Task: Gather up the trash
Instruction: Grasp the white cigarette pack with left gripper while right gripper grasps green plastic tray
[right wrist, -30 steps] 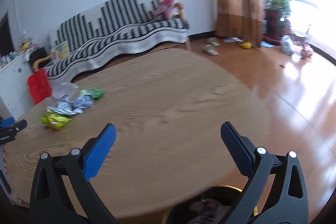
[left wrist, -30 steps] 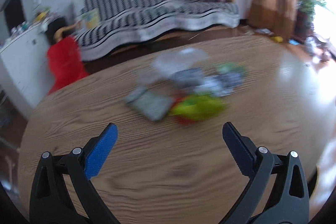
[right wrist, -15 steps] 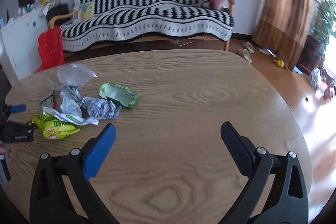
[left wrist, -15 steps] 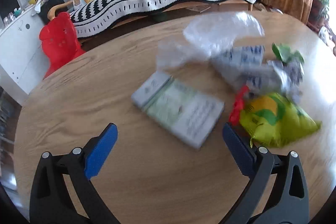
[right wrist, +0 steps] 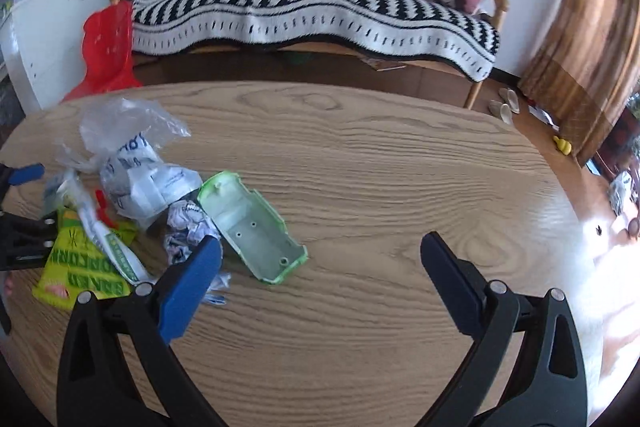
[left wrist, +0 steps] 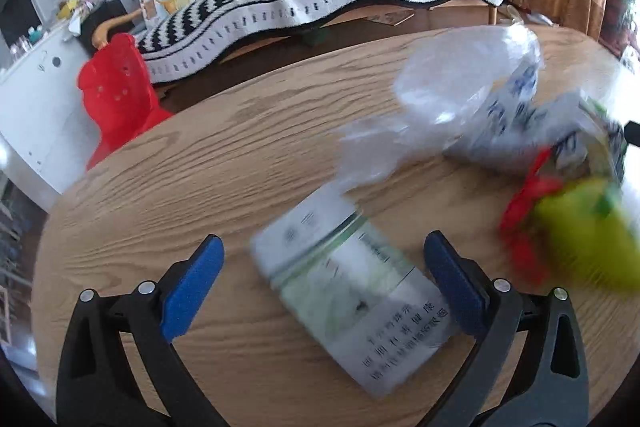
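A heap of trash lies on a round wooden table [left wrist: 200, 187]. In the left wrist view a flat white-green carton [left wrist: 352, 295] lies between the open jaws of my left gripper [left wrist: 324, 283], apart from both pads. Behind it are a clear plastic bag [left wrist: 448, 95], a crumpled blue-white wrapper [left wrist: 516, 131] and a yellow-green snack bag [left wrist: 588, 243]. In the right wrist view my right gripper [right wrist: 320, 283] is open and empty just right of the heap, near a green plastic tray [right wrist: 252, 227], crumpled paper [right wrist: 188, 231] and the snack bag [right wrist: 80, 263]. The left gripper [right wrist: 20, 211] shows at the left edge.
A black-and-white striped sofa [right wrist: 312, 7] stands behind the table. A red plastic chair [left wrist: 116, 99] and a white cabinet [right wrist: 44, 27] are at the left. Brown curtains [right wrist: 588, 39] and slippers [right wrist: 504, 107] on the floor are at the right.
My left gripper has moved forward and down until the carton lies between its jaws. My right gripper has swung left and closer to the trash heap. Both stayed open.
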The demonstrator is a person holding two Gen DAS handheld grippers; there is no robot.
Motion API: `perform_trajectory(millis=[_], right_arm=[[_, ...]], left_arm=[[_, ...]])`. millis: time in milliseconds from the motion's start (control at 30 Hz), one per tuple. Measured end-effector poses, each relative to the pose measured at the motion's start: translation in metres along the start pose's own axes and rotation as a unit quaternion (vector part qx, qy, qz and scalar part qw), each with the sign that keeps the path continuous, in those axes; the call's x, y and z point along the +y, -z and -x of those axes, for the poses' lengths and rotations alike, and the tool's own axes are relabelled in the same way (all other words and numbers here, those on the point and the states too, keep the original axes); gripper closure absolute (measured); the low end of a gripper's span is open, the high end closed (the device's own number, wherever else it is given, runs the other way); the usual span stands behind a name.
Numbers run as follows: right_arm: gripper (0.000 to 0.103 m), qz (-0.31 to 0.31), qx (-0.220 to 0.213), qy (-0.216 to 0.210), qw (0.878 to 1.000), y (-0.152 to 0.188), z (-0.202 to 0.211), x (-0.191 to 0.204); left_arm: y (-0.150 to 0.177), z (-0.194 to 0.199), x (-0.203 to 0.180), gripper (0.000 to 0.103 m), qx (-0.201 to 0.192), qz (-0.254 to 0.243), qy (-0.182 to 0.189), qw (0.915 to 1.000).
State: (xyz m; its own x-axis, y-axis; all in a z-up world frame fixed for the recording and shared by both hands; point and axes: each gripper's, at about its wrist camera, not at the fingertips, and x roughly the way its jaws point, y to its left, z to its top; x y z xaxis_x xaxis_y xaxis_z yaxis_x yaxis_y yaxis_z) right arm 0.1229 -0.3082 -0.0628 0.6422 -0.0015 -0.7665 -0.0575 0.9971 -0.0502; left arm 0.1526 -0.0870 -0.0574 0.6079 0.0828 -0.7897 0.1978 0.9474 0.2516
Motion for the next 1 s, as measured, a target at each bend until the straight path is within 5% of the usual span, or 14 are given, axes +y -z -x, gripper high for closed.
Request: perform_trajectory(millis=[267,667,767,800,833,867,900,1000], right_arm=[[0.006,0.048,0.012,-0.003,0.999,0.002,-0.019,0.008],[0.007,0.117,0.028,-0.056,0.991,-0.019,-0.048,0.016],[0.024,0.064,0.036,-0.095,0.993,-0.019,-0.050,0.008],[0.031,0.056,0.027,-0.085,0.994,-0.017,-0.048,0.007],[0.042,0.050,0.022,-0.087,0.995,-0.017,-0.046,0.008],[0.050,0.047,0.017,-0.086,0.995,-0.016,-0.044,0.008],[0.070,0.041,0.014,-0.087,0.995,-0.016,-0.042,0.008],[0.070,0.017,0.012,-0.089,0.996,-0.013,-0.043,0.004]], left_arm=[[0.033,0.008,0.054,0.006,0.024,0.032,-0.012,0.9991],[0.039,-0.007,0.083,0.006,0.027,0.100,0.068,0.9923],[0.038,-0.009,0.083,0.011,0.021,0.097,0.073,0.9924],[0.037,-0.007,0.081,0.018,0.012,0.094,0.074,0.9928],[0.034,-0.005,0.081,0.043,0.007,0.089,0.075,0.9932],[0.032,-0.003,0.080,0.049,0.007,0.085,0.074,0.9936],[0.031,-0.003,0.077,0.049,0.012,0.083,0.073,0.9938],[0.031,-0.001,0.072,0.050,0.008,0.076,0.071,0.9946]])
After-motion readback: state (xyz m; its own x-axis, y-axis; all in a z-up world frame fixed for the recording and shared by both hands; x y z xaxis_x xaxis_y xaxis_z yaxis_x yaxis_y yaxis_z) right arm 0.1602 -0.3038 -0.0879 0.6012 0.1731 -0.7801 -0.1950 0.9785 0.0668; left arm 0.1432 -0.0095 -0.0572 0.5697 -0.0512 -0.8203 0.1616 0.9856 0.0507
